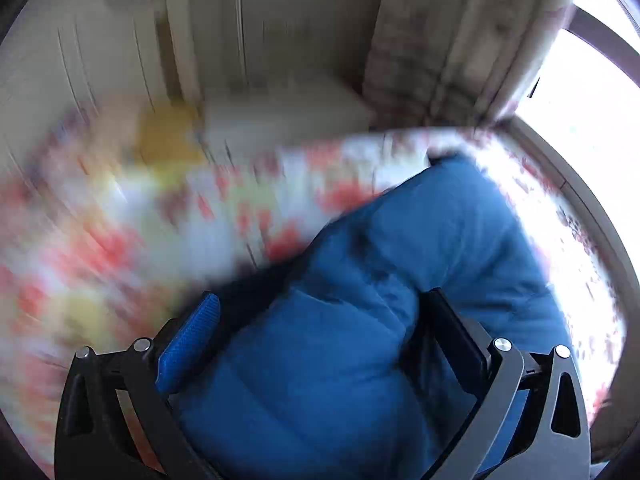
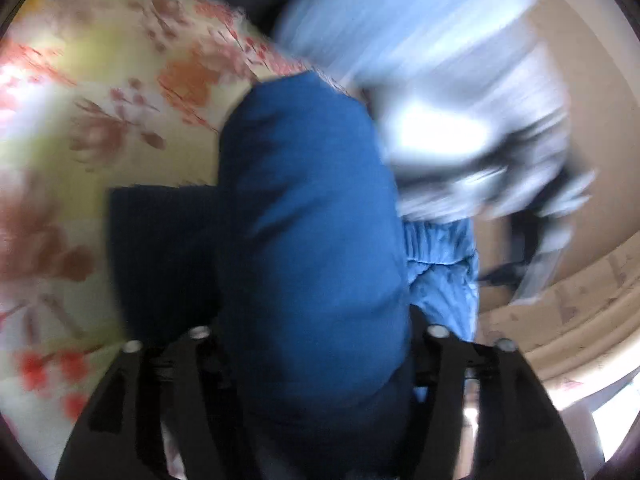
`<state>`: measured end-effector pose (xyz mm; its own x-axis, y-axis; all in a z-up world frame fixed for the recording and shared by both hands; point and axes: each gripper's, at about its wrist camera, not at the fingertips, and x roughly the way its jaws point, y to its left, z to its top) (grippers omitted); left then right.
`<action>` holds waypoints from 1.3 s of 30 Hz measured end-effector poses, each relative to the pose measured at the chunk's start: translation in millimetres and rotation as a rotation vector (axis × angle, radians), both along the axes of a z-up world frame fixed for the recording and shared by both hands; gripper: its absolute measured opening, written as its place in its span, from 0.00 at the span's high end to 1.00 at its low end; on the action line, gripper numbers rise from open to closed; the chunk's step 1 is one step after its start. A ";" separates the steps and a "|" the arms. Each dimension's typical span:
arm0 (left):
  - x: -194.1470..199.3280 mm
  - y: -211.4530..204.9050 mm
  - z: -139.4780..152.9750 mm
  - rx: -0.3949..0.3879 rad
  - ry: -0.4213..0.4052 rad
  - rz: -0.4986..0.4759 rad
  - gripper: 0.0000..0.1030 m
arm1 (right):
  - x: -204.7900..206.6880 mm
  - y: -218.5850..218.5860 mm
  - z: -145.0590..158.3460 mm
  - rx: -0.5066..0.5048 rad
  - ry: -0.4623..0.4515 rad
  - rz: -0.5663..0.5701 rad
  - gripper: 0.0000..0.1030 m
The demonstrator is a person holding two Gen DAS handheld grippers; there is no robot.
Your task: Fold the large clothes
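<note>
A puffy blue jacket lies on a floral bedsheet. In the left wrist view a thick fold of it fills the gap of my left gripper, which is shut on it. The jacket shows sharp there while the bed behind is smeared. In the right wrist view a rolled bulge of the jacket sits between the wide jaws of my right gripper, which is open. Its dark left finger stands beside the bulge, and its right finger is hidden behind the fabric. Pale blue lining shows at the right.
The floral sheet covers the bed to the left of the jacket. A person's blurred pale sleeve passes at the upper right. A curtain and a bright window stand beyond the bed, with pale wall panels and something yellow.
</note>
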<state>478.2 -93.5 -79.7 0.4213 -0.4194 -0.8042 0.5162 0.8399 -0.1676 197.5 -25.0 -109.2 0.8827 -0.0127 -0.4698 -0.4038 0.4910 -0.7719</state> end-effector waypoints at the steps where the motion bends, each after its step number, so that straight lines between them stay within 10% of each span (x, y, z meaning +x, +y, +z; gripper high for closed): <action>1: 5.6 9.6 -7.9 -0.062 0.034 0.011 0.04 | -10.6 -5.0 6.1 0.029 0.028 0.035 0.30; 6: 6.1 13.8 -12.4 -0.058 0.018 0.010 0.04 | -56.0 -51.5 61.7 0.398 0.150 0.186 0.32; 10: 6.5 2.7 -9.5 0.019 -0.018 -0.001 0.04 | -33.7 -91.1 100.3 0.772 0.233 0.142 0.68; 17: -63.1 43.6 62.6 0.162 -0.322 0.163 0.04 | -15.6 -28.3 31.6 0.501 0.353 0.052 0.65; 23: -194.6 91.1 82.4 0.084 -0.402 0.181 0.05 | -25.4 -62.1 59.8 0.617 0.403 0.135 0.65; 31: -234.3 68.4 67.3 0.047 -0.402 0.148 0.05 | 52.9 -192.1 131.8 0.945 0.315 0.016 0.63; 37: -227.8 53.1 12.0 0.089 -0.258 0.192 0.05 | 162.8 -136.1 140.5 0.814 0.474 0.034 0.68; 39: -227.6 68.1 -9.8 -0.008 -0.183 0.224 0.04 | 187.1 -98.0 127.0 0.662 0.514 0.025 0.74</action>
